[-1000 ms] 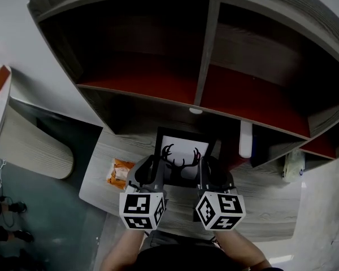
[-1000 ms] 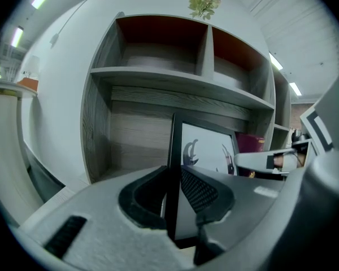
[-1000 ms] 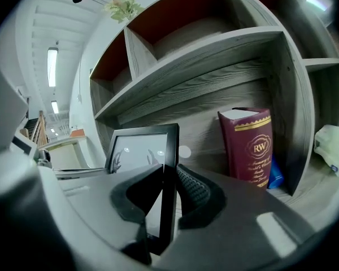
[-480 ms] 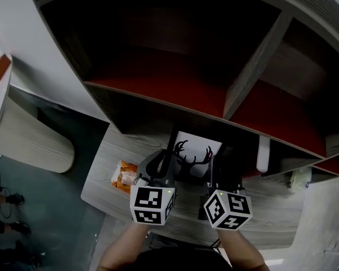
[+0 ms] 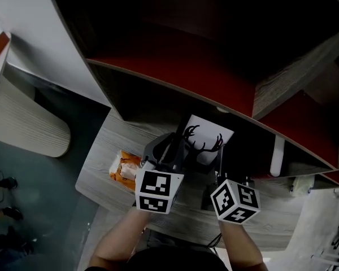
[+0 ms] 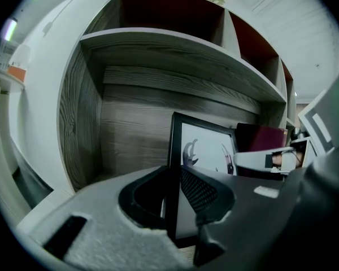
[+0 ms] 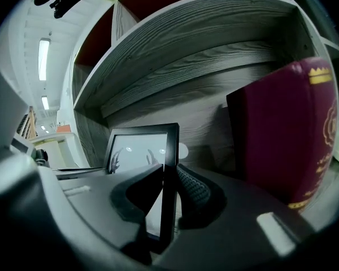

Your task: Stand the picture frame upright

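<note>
A black picture frame (image 5: 206, 139) with a white print of dark antlers stands nearly upright on the grey wooden desk (image 5: 101, 168), under the lowest shelf. My left gripper (image 5: 178, 150) is shut on the picture frame's (image 6: 200, 151) left edge. The left gripper (image 6: 175, 191) has that black edge between its jaws. My right gripper (image 5: 219, 164) is shut on the frame's right edge. In the right gripper view the picture frame (image 7: 138, 151) rises out of the right gripper (image 7: 168, 199), its edge caught between the jaws.
A grey wooden shelf unit (image 5: 175, 66) with red boards overhangs the desk. An orange snack packet (image 5: 124, 171) lies left of the left gripper. A dark red book (image 7: 285, 134) stands right of the frame, and a white tube (image 5: 278, 156) stands at the back right.
Both grippers have carried the frame forward, deeper under the lowest shelf. The view has swung with them, so the shelf fills more of the picture. Both holds are unchanged.
</note>
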`<state>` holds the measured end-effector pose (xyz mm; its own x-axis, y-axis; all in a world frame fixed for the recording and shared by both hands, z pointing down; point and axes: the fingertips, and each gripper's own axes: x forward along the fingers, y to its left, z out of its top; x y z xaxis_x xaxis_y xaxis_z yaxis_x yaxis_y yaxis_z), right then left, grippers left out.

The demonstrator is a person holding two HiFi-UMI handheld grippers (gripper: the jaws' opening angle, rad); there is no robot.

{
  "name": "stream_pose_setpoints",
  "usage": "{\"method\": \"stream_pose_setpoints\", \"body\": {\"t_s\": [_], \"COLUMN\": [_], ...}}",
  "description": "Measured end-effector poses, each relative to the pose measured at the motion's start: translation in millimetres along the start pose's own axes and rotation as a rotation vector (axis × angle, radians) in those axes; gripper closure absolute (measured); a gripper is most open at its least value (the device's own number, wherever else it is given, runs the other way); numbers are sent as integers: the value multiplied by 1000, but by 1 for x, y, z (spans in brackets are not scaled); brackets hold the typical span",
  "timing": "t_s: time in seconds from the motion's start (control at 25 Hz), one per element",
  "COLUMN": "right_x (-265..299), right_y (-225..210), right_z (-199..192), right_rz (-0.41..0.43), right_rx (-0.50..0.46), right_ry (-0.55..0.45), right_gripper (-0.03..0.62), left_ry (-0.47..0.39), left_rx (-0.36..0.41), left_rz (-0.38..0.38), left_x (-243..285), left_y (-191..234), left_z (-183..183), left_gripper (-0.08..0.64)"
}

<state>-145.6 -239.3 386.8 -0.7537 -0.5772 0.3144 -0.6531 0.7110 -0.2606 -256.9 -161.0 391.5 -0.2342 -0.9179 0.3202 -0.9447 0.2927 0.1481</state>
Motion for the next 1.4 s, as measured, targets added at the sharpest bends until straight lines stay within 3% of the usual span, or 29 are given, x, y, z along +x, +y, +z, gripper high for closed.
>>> {"method": "stream_pose_setpoints", "body": {"t_s": [1.08, 1.4], "right_x": [46, 61], "right_y": [-19, -24], "right_z": [-3, -1], "right_rz": [-30, -26], "right_rx": [-33, 11], "right_ry": [-30, -37], "right_gripper": [534, 534], "left_ry": [-14, -34], "left_rx": [-3, -6], "left_rz": [-15, -11], "left_x": [55, 70], "left_y": [15, 19], "left_z": [-9, -4], "left_gripper": [492, 492]}}
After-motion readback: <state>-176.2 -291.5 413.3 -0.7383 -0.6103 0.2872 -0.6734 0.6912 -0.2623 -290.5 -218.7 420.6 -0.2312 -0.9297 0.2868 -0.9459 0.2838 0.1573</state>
